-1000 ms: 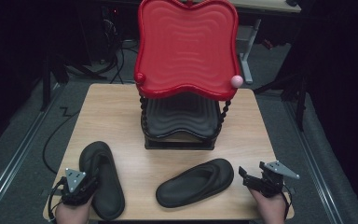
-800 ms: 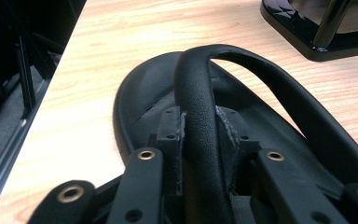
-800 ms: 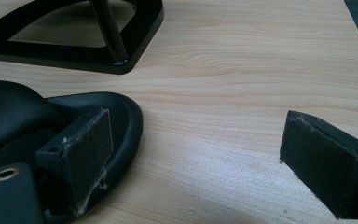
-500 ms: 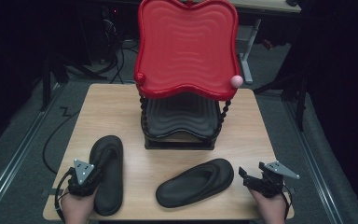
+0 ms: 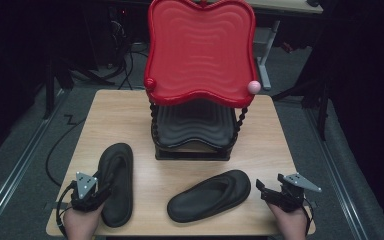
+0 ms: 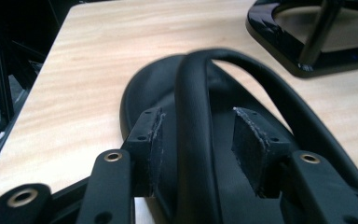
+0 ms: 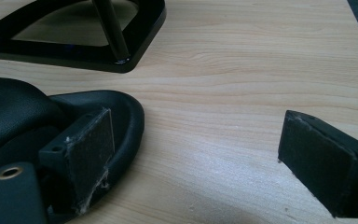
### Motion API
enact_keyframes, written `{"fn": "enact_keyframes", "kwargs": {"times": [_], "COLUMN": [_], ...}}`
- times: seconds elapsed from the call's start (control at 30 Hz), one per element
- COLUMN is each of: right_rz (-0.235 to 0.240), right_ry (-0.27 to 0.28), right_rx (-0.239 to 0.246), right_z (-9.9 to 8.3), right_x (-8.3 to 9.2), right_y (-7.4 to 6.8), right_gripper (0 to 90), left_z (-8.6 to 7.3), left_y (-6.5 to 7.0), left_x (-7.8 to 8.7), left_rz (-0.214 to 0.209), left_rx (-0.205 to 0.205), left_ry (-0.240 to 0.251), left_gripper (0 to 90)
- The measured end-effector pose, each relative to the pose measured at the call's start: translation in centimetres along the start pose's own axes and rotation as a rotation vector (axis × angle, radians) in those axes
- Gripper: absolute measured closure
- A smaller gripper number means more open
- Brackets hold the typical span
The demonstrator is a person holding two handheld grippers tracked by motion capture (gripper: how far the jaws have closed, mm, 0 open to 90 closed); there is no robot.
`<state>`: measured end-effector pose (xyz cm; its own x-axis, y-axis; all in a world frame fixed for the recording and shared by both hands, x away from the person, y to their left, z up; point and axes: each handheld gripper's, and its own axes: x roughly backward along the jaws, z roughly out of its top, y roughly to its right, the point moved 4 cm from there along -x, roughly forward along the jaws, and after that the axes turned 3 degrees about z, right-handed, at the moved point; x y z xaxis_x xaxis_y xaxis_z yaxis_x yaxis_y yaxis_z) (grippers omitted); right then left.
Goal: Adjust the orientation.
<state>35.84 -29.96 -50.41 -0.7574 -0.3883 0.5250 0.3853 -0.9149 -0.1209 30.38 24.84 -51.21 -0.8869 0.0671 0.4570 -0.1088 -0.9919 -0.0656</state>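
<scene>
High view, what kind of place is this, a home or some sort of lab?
Probably a lab or workshop set up for recording: a lone wooden table on grey carpet, cables across the floor, dark equipment behind, and a two-tier shoe rack staged on the table.

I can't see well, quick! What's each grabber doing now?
Left gripper: open, its fingers either side of the left sandal's strap, not squeezing.
Right gripper: open wide, holding nothing, beside the right sandal.

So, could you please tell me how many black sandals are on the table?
2. One black sandal lies at the table's front left, its strap between the jaws of the left hand-held gripper. The other sandal lies front centre-right, beside the right hand-held gripper. None seems hidden.
</scene>
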Motion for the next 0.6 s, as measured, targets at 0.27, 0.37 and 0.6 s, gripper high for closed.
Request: {"fn": "enact_keyframes", "kwargs": {"times": [0.27, 0.37, 0.6], "right_rz": [0.013, 0.019, 0.031], "right_ry": [0.001, -0.001, -0.007], "right_rx": [0.024, 0.031, 0.039], "right_z": [0.4, 0.5, 0.6], "right_x": [-0.7, -1.0, -1.5], "right_y": [-0.8, -1.0, -1.3], "right_gripper": [12.6, 12.7, 12.9], "left_z": [-1.8, -1.9, -2.0], "left_y": [0.5, 0.3, -0.3], "left_x": [0.9, 1.1, 1.3], "left_rz": [0.004, 0.007, -0.007], "left_rx": [-0.014, -0.012, 0.006], "left_ry": [-0.047, -0.041, -0.034], "left_gripper": [56.9, 60.6, 70.3]}}
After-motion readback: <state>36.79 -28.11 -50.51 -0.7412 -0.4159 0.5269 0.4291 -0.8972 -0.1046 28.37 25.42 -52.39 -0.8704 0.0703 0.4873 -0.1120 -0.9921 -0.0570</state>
